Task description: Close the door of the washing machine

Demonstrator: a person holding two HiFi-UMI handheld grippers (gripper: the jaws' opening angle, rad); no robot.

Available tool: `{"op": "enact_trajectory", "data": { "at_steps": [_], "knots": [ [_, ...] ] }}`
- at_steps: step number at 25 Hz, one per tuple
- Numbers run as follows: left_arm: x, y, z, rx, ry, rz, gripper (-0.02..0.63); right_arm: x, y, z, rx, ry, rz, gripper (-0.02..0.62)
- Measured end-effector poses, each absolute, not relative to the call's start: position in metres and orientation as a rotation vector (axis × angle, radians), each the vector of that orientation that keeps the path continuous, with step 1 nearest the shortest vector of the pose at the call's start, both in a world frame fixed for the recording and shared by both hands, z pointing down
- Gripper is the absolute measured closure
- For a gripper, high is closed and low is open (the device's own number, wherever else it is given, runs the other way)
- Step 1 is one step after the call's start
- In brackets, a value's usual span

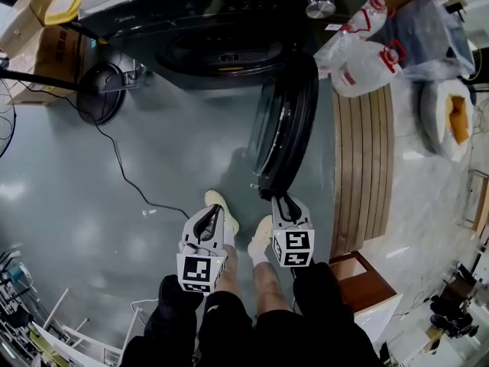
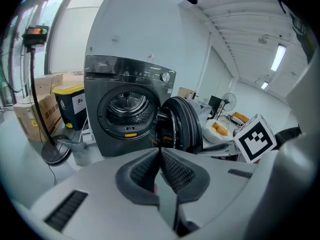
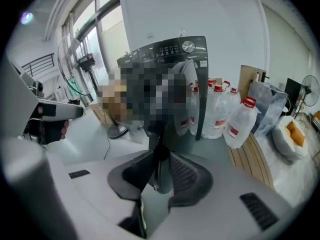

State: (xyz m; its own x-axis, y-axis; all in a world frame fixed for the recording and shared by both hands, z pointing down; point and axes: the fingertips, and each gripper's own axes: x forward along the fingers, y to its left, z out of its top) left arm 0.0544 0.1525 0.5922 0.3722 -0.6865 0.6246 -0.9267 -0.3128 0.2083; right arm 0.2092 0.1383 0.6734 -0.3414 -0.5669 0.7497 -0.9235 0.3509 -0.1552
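**Washing machine [image 1: 221,21] door [image 1: 286,121] open; right hand-held gripper [image 1: 281,201] on its rim.**

The washing machine stands at the far side of the grey floor [image 1: 153,159] with its drum opening uncovered; the door stands wide open, hinged at the machine's right side and edge-on toward me in the head view; my right hand-held gripper is closed on the door's near rim, with the dark rim lying between both pads in the right gripper view; my left hand-held gripper [image 1: 208,211] hangs just beside the right one, apart from the door, its jaws pressed together with nothing between them; water bottles [image 1: 367,67] stand right of the machine, next to a slatted wooden board [image 1: 363,167]; a round fan base [image 1: 99,90] rests on the floor left of the machine.
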Motion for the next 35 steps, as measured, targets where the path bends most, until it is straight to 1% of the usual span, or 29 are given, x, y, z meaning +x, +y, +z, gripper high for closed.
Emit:
{"op": "enact_trajectory", "data": {
  "at_steps": [20,35],
  "knots": [
    [-0.064,0.139,0.587,1.983,-1.518,0.535,0.575,0.087,0.112,0.671,1.245,-2.060,0.865,0.468],
    [-0.140,0.116,0.578,1.941,-1.586,0.503,0.575,0.014,0.079,0.672,1.248,-2.040,0.909,0.465]
  ]
}}
